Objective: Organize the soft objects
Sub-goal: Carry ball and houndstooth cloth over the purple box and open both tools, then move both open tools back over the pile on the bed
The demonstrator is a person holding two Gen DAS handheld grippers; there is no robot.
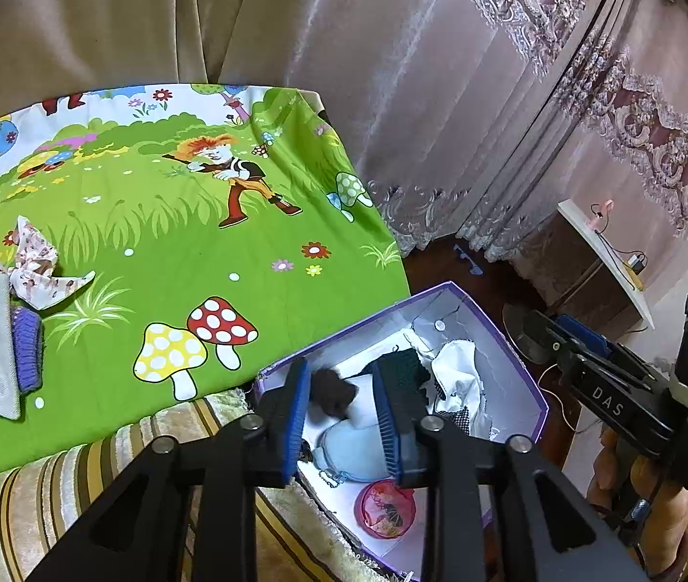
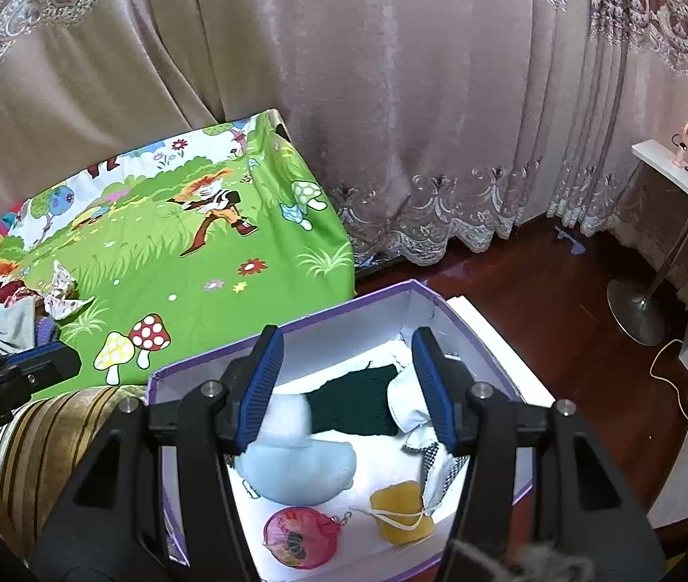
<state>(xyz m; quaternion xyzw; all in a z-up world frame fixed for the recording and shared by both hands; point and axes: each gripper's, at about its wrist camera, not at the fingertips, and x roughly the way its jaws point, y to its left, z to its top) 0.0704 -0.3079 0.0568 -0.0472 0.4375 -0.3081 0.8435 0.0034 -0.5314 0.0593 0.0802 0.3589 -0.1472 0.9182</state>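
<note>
Beside the cartoon-print bed cover (image 1: 159,242), purple-edged box (image 2: 295,327) holding soft items. Above it, right hand-held gripper (image 2: 348,390), jaws apart, empty. Left hand-held gripper (image 1: 344,419), narrowly parted, dark brown fuzzy piece (image 1: 331,393) between the pads, contact unclear.

Both wrist cameras look steeply down, close over the purple-rimmed box (image 1: 513,349) (image 2: 295,327). The left views it from the bedspread (image 1: 188,242) (image 2: 227,262) side, the right more squarely; both share the box and the bedspread beyond it.
</note>
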